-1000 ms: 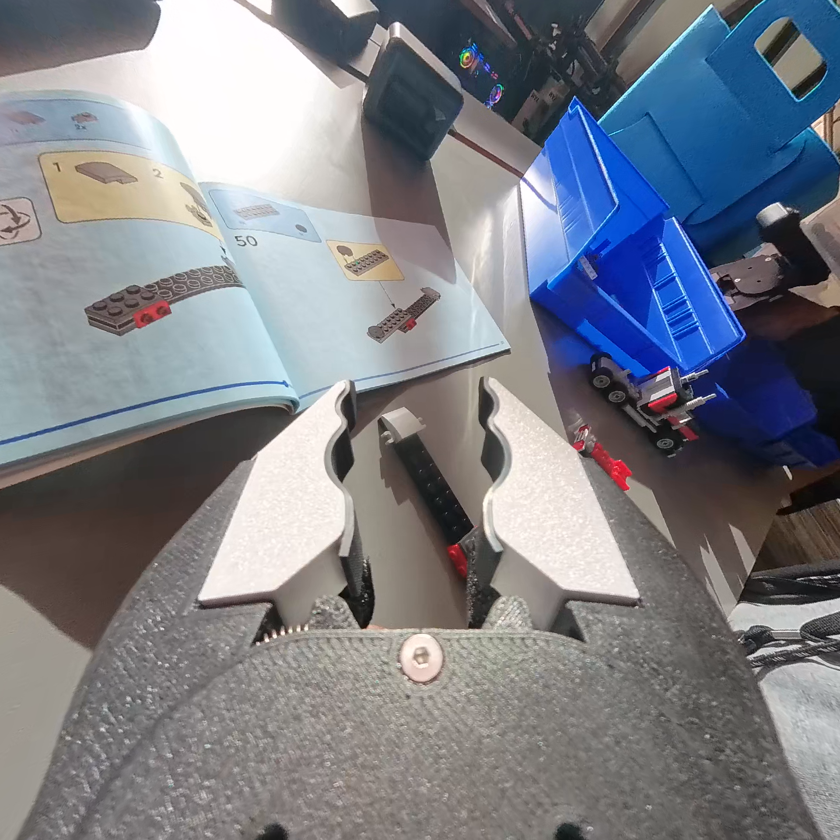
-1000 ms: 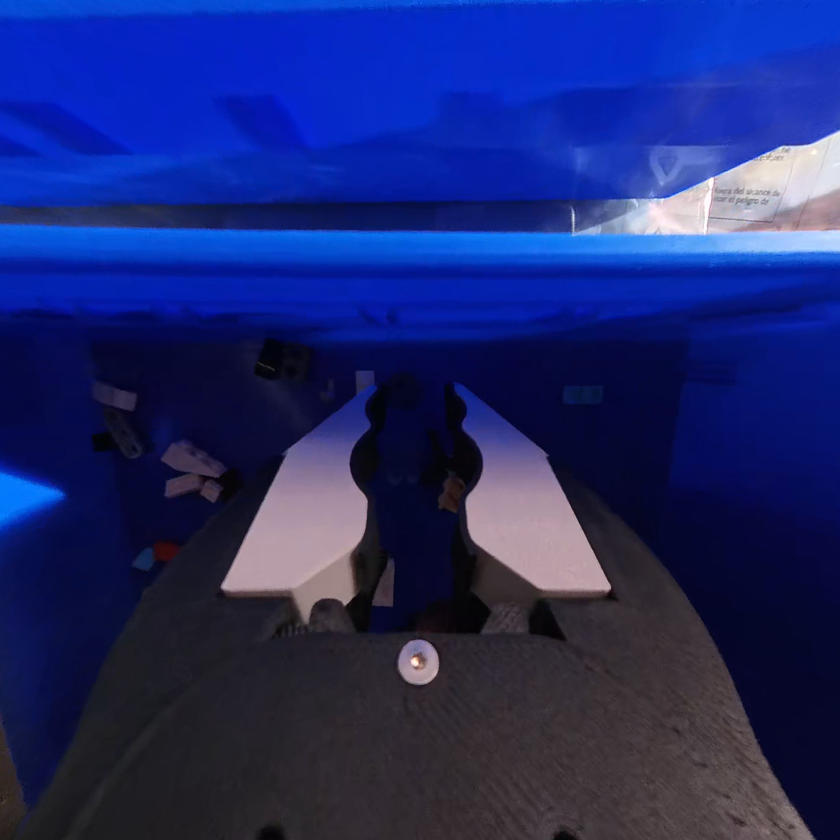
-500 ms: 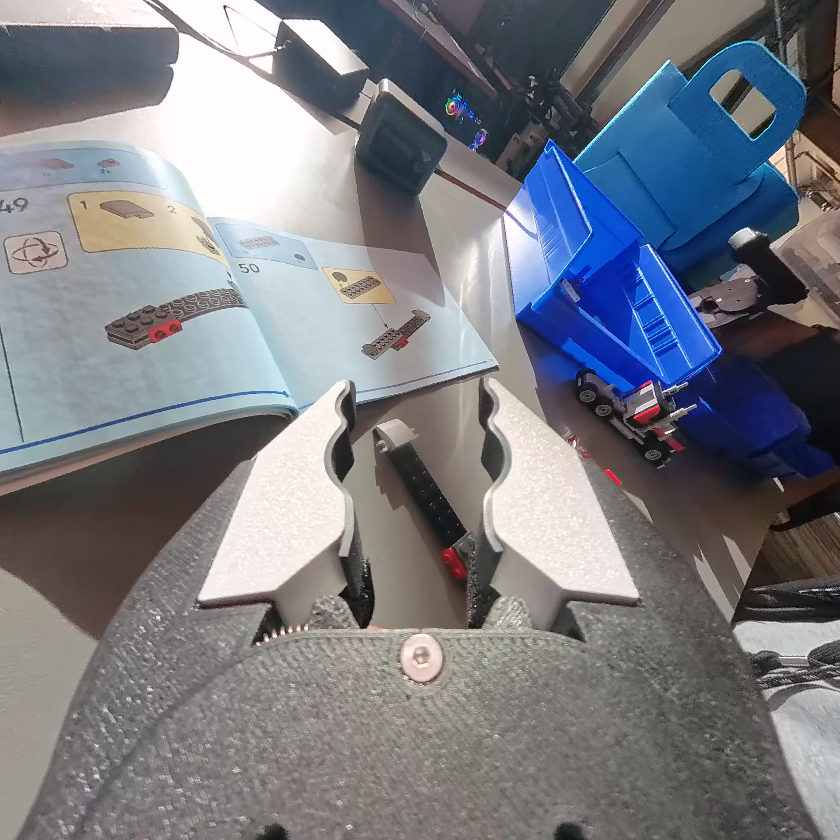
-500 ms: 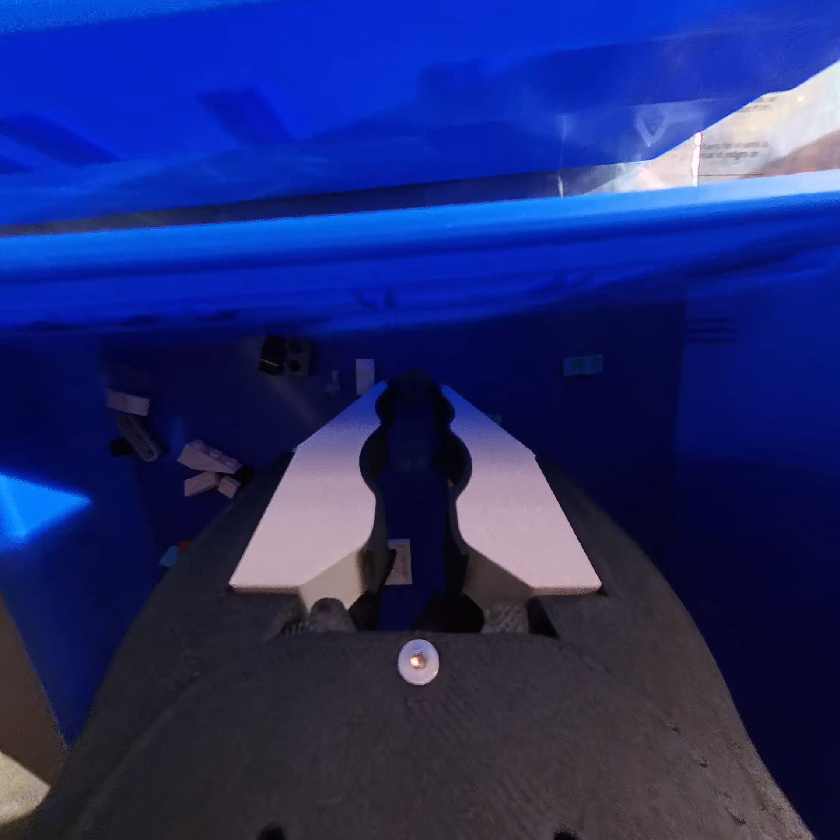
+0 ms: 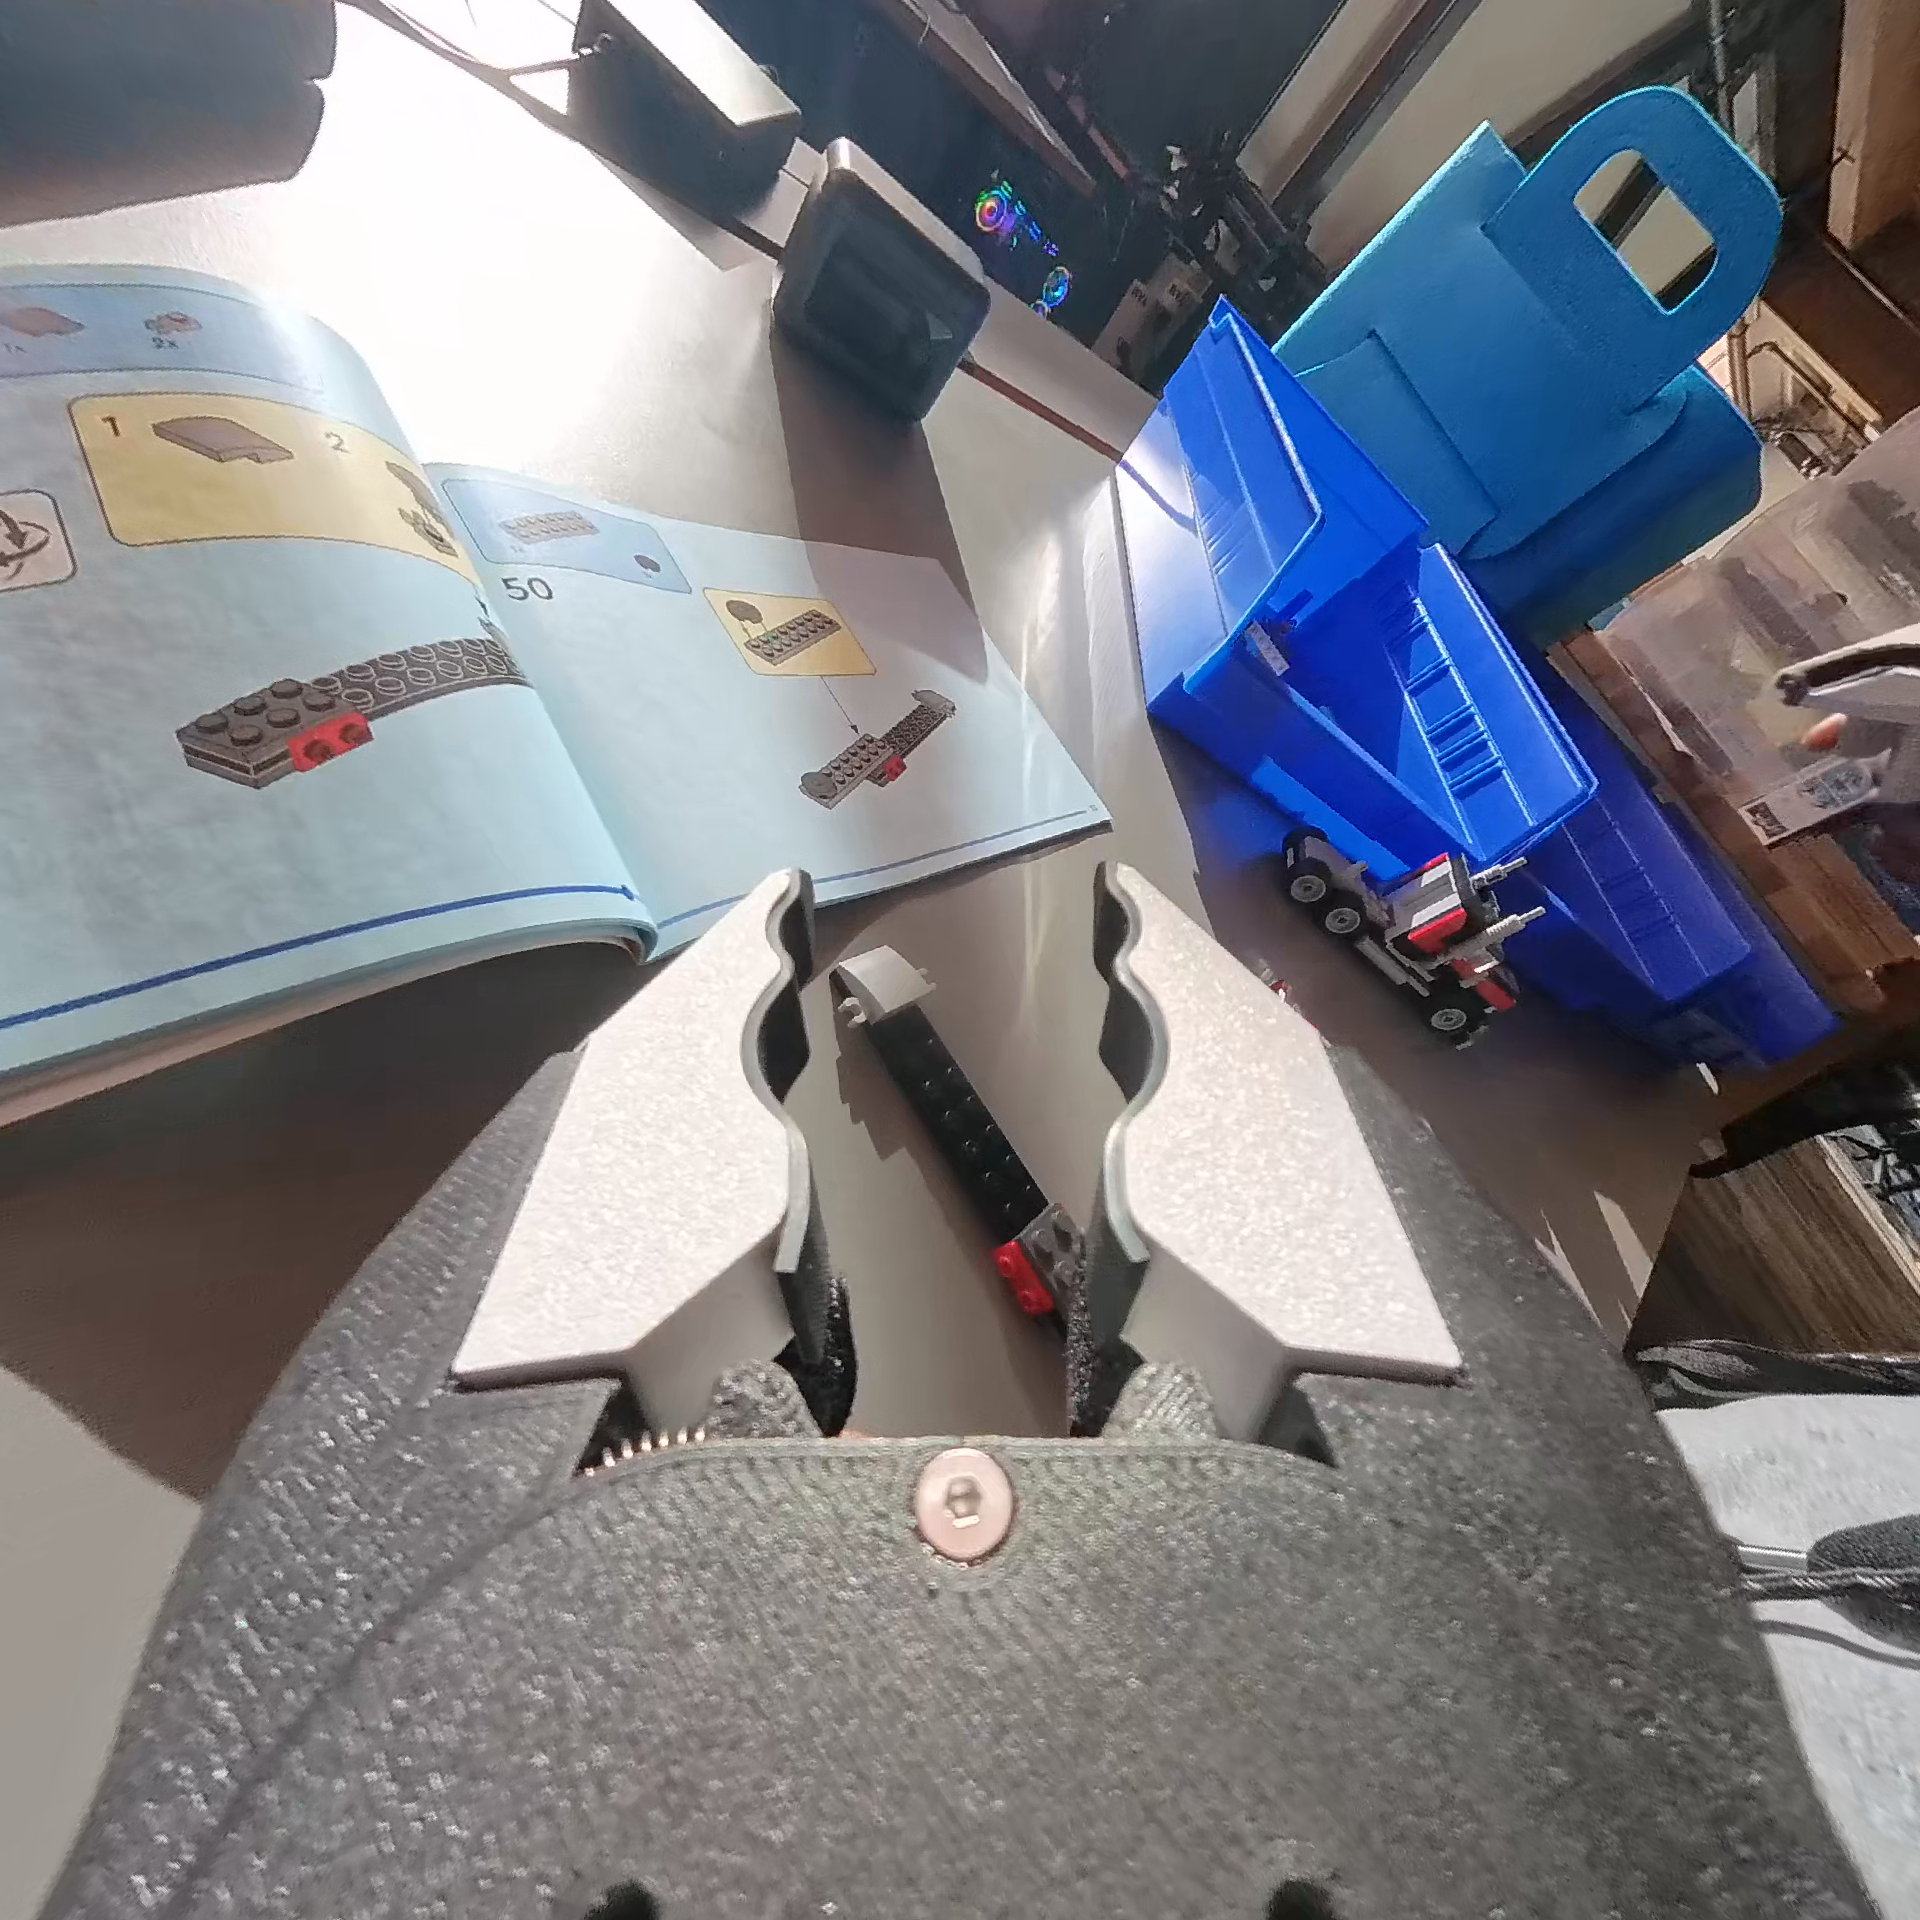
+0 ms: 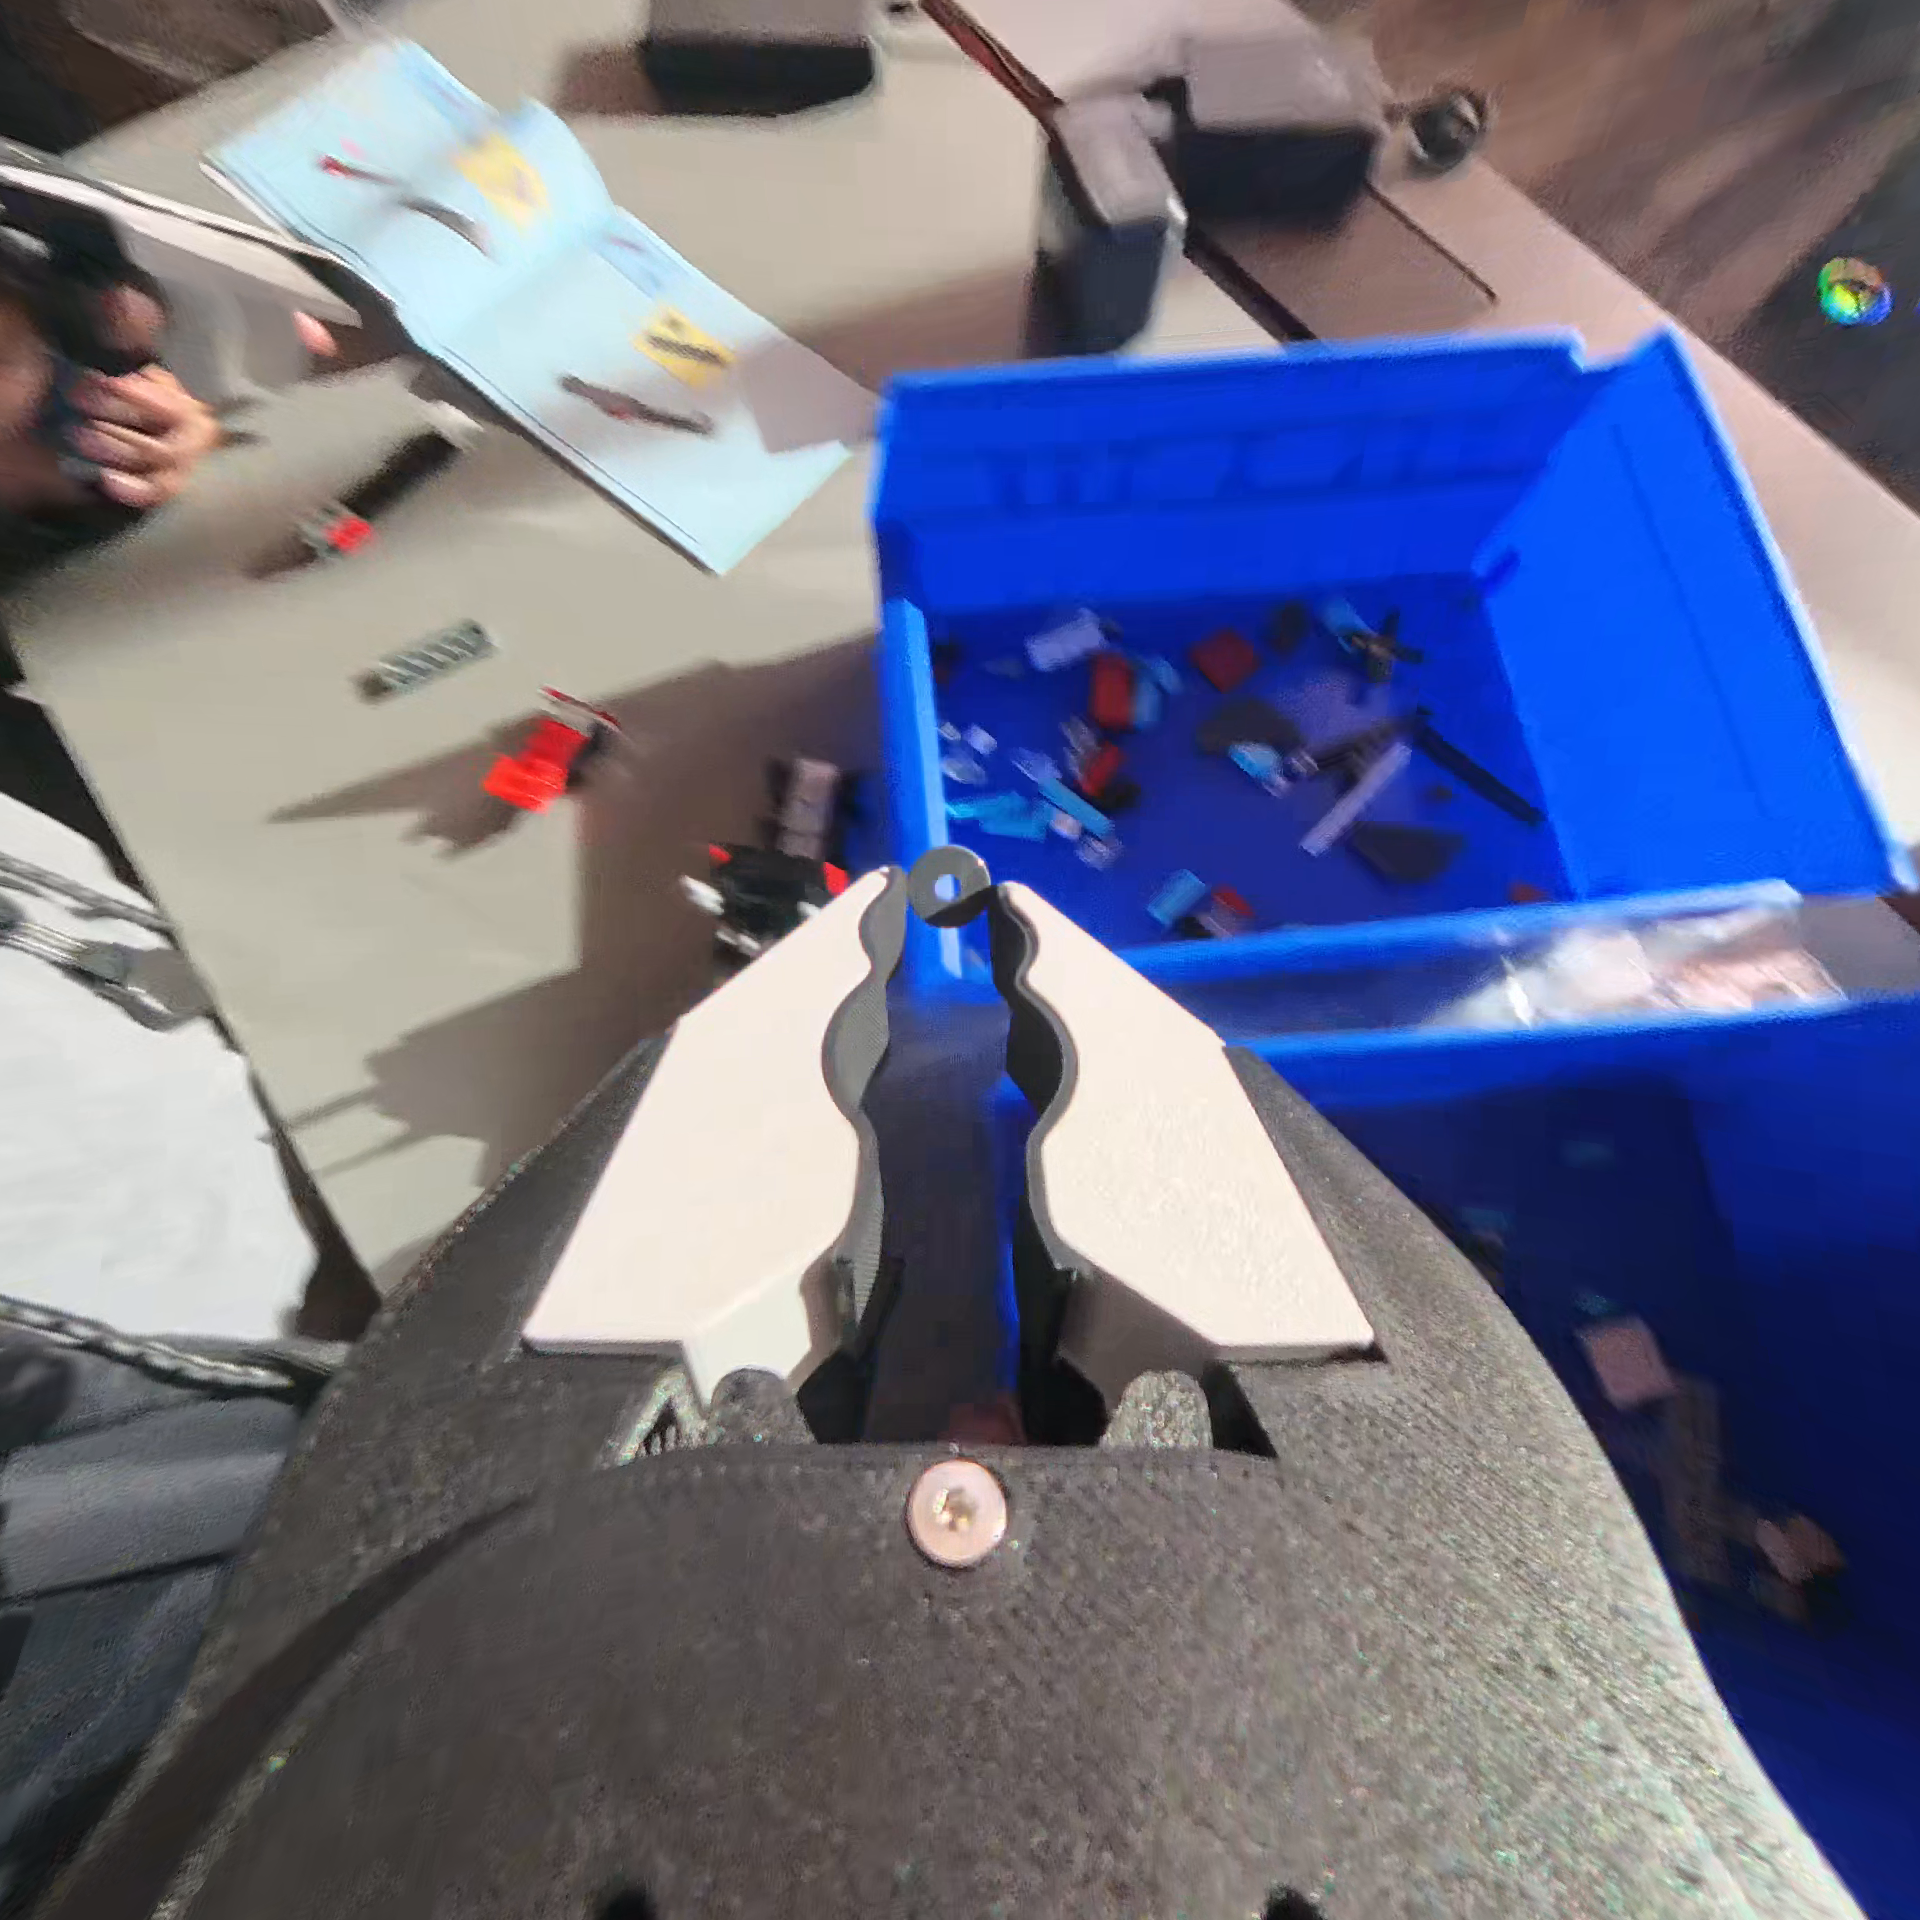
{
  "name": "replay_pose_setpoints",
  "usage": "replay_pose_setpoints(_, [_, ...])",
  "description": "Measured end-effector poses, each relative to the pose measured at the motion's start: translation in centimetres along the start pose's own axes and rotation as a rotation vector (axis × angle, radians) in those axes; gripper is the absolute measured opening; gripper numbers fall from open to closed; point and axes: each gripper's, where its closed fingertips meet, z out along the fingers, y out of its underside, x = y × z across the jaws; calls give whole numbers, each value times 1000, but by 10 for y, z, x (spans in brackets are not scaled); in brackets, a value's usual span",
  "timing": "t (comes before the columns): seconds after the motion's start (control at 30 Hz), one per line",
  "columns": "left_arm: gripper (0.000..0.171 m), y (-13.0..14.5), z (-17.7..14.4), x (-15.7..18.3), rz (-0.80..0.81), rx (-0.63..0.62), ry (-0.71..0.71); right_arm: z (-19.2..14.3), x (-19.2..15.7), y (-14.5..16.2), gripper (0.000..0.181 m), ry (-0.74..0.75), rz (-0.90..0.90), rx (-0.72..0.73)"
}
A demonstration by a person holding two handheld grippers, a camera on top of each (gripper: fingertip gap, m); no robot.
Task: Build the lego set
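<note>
— Right gripper pinches a tiny round piece above the bin.
— Barely gripped (tips only); a jolt drops it. Left gripper gapes around the strip on the table.

Left gripper: grey fingers, speckled black body; between them a black studded lego strip with a light grey end piece and 1 red brick. Instruction booklet: light blue pages, yellow inset boxes, dark blue border line. Bins saturated blue; truck model black, grey and red; right gripper pinches a dark grey round piece.
</note>
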Motion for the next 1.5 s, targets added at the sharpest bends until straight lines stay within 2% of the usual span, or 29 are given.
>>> replay_pose_setpoints(0.13, [55,1,1,1,-5,-10,10,28,-75,-20,17,-104,-18,116])
replay_pose_setpoints(0.3, [55,1,0,3,-7,-8,35,94,-156,-24,17,-220,-7,196])
replay_pose_setpoints(0.43, [55,-2,-3,7,-1,12,59,145,-202,-22,17,-310,70,210])
replay_pose_setpoints(0.53, [55,-3,-6,10,9,30,72,171,-221,-16,17,-327,81,186])
replay_pose_setpoints(0.7, [55,1,-13,14,16,21,92,193,-231,-11,17,-326,80,164])
replay_pose_setpoints(1.2, [55,5,-18,18,25,15,112,224,-208,-3,18,-213,-14,80])
replay_pose_setpoints(1.5, [56,12,-20,32,86,-14,157,217,-202,-8,18,-205,8,125])
